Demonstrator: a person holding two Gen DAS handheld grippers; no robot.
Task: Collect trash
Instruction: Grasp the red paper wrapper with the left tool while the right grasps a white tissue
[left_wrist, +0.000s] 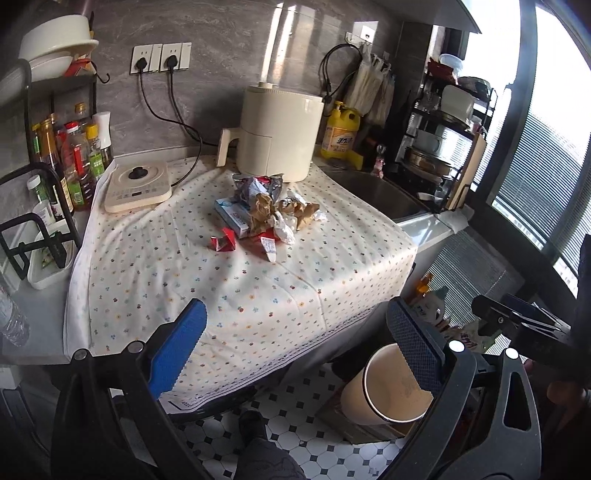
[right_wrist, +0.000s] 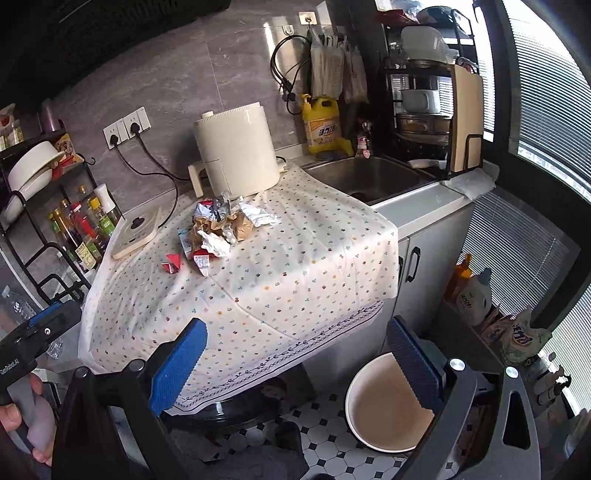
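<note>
A pile of trash lies on the flowered tablecloth in front of a cream appliance: crumpled brown paper, white tissue, foil wrappers, a blue and white box and a red wrapper. The pile also shows in the right wrist view. A beige waste bin stands on the floor below the counter's right end, also in the right wrist view. My left gripper is open and empty, held short of the counter's near edge. My right gripper is open and empty, likewise back from the counter.
A cream air fryer stands behind the pile, an induction hob to its left, sauce bottles on a rack at far left. A steel sink and dish rack are at right. Detergent bags sit on the floor.
</note>
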